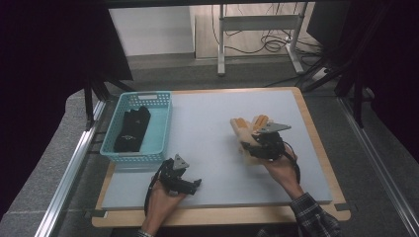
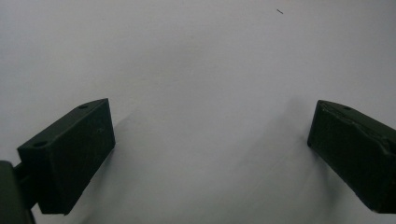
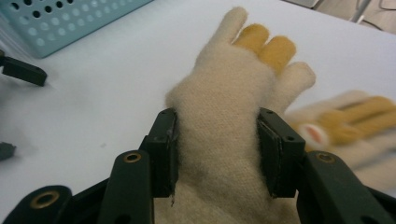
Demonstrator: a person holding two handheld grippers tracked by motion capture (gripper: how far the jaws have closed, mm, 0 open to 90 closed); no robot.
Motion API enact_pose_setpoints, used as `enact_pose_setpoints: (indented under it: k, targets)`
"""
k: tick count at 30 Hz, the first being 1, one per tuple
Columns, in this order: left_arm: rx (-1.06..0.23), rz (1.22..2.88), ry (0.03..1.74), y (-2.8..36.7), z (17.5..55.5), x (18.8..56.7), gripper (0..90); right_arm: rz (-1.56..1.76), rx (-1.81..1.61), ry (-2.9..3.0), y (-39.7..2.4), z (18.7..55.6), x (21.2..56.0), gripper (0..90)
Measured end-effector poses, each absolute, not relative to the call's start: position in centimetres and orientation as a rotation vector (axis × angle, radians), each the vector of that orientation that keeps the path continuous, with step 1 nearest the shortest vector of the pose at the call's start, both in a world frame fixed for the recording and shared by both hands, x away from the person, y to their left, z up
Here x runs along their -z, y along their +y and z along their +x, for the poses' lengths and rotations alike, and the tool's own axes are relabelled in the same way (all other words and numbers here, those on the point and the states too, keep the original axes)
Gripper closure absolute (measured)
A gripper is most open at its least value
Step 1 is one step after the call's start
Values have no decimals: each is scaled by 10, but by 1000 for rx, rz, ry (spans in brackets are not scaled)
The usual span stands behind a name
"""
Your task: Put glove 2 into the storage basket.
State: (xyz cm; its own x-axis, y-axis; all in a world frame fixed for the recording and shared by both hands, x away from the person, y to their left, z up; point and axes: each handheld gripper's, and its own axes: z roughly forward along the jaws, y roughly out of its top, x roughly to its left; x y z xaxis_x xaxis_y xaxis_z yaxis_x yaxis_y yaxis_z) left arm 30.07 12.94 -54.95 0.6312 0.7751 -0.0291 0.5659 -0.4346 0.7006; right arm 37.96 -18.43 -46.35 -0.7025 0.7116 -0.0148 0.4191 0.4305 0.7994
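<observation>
**Ana:** Gloves going into the basket, I'd say. The right tool (image 3: 217,154) is clamped on a cream glove (image 3: 229,102), jaws pressed into the fabric on both sides near the cuff, and the glove is carried above the worktop (image 1: 212,148) on its right half.

**Ben:** And the second cream glove (image 3: 345,123)?

**Ana:** Lying on the worktop just beside the held one, a little blurred in the right gripper view. Both are fuzzy knit, cream, with mustard-yellow on some fingers; the lying one has a small pink patch.

**Ben:** What about the left tool (image 1: 184,183)?

**Ana:** Jaws wide, nothing between them, low over bare worktop near the front edge, just in front of the basket.

**Ben:** So the next move?

**Ana:** My guess is a carry leftward to the turquoise basket (image 1: 159,132) at the far left, where dark gloves (image 1: 132,129) already lie. The held glove is soft and hangs limp, so it needs lifting over the basket wall before release.
</observation>
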Motion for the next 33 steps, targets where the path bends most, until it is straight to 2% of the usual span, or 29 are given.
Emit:
enact_pose_setpoints:
  k: [10,16,20,21,27,30,33]
  targets:
    - [-386,2161,1047,130,301,549,11,953,-1151,2419,-139,377,498,506]
    - [-386,2161,1047,130,301,549,11,919,-1148,2488,-130,374,509,346]
    - [-385,2161,1048,130,301,549,11,936,-1170,2457,-144,376,499,342]
    - [-385,2162,1048,130,301,549,11,942,-1162,2452,-150,377,497,372]
    - [-387,2161,1047,129,301,549,12,987,-1118,2454,-177,376,498,676]
    - [-387,2161,1047,129,301,549,12,992,-1087,2470,-185,371,506,756]
    - [-387,2159,1046,129,301,550,12,1000,-1069,2494,-188,367,515,782]
